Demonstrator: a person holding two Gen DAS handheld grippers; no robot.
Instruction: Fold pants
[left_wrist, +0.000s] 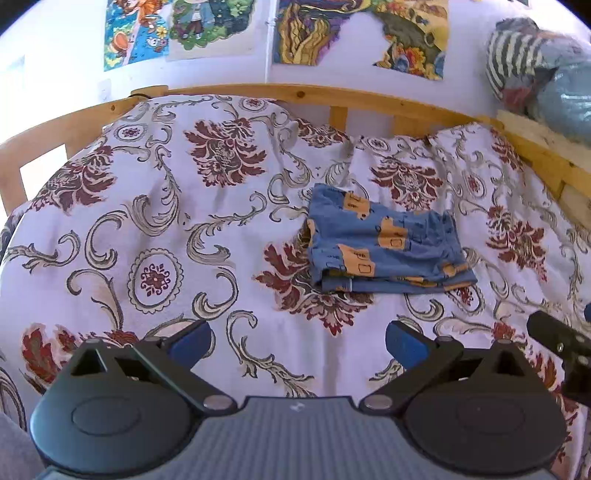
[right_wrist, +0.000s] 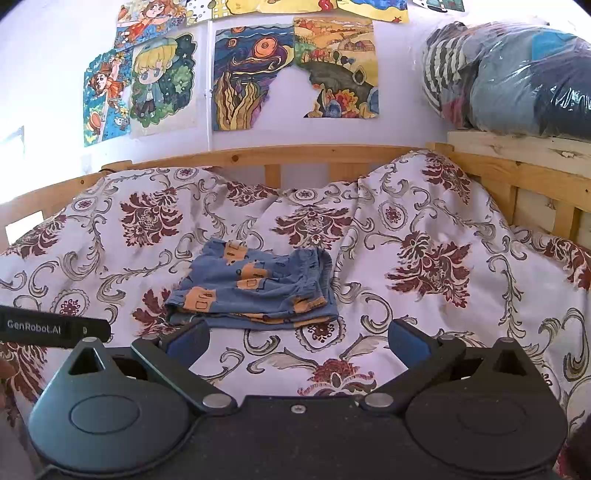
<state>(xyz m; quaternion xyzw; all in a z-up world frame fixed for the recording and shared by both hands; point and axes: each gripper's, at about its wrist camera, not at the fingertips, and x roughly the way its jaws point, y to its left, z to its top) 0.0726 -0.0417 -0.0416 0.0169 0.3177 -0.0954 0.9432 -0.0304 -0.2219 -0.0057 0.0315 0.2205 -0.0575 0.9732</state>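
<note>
Pants (left_wrist: 388, 247), blue with orange patches, are lying folded into a compact stack on the floral bedspread (left_wrist: 147, 221), roughly mid-bed and right of centre in the left wrist view. Both tools are hovering short of them, touching nothing. The left gripper (left_wrist: 298, 341) is holding its blue-padded fingers (left_wrist: 192, 341) spread wide and empty; the right gripper (right_wrist: 298, 341) is doing likewise just before the stack's near edge. A wooden bed frame (right_wrist: 295, 153) is running behind, with what is probably bagged clothing (right_wrist: 517, 77) sitting beyond its right corner.
</note>
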